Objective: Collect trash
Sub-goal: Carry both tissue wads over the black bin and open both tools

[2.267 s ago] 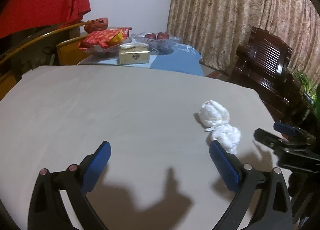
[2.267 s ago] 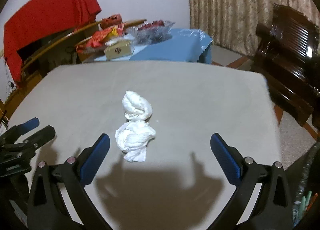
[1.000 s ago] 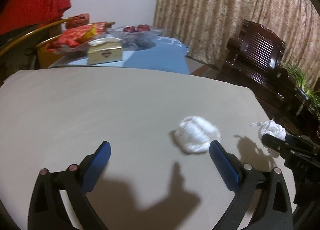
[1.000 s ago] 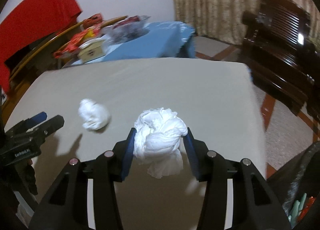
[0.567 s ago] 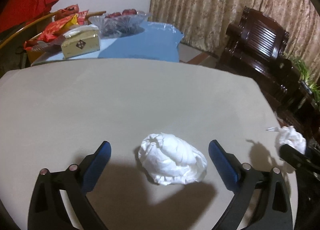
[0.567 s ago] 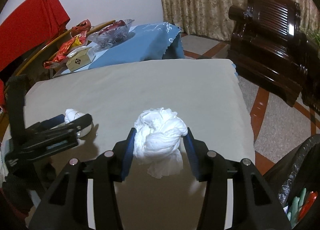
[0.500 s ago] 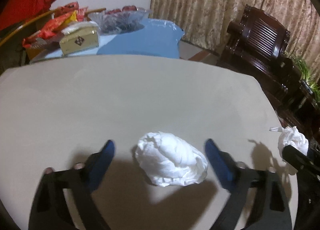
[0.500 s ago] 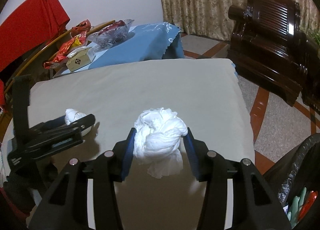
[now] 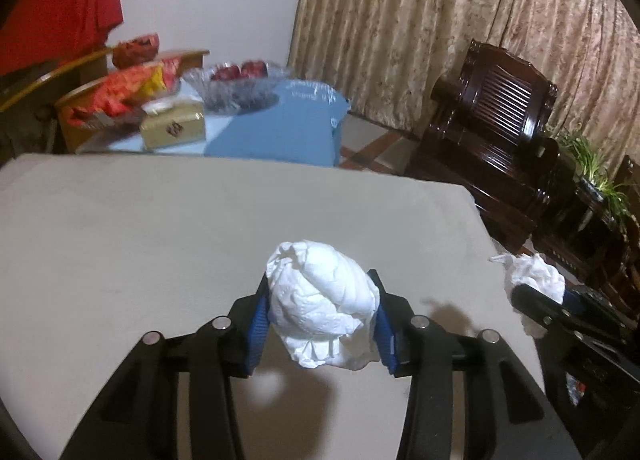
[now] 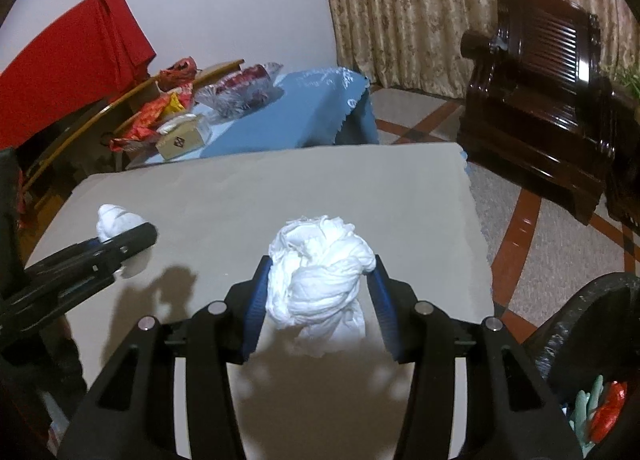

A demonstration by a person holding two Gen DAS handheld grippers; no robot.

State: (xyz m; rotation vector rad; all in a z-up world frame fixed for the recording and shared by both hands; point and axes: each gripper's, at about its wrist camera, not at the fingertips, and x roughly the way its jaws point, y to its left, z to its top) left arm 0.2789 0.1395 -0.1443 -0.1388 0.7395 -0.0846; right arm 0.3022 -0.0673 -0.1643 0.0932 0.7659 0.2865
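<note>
Both tissue wads [image 9: 322,302] [image 10: 320,280] sit pinched in half-closed jaws, the left ones closing, probably lifted off the tabletop [image 9: 140,228] for binning.

tissue wad [image 9: 322,302]: white, crumpled, clamped | twisted wad [image 10: 320,274]: white, clamped

A crumpled white tissue wad [image 9: 322,300] sits between the left gripper [image 9: 320,330] pads above the beige table [image 9: 140,244]; a twisted white tissue ball [image 10: 320,280] sits between the right gripper [image 10: 320,308] pads, black trash bag [image 10: 592,336] at right.
</note>
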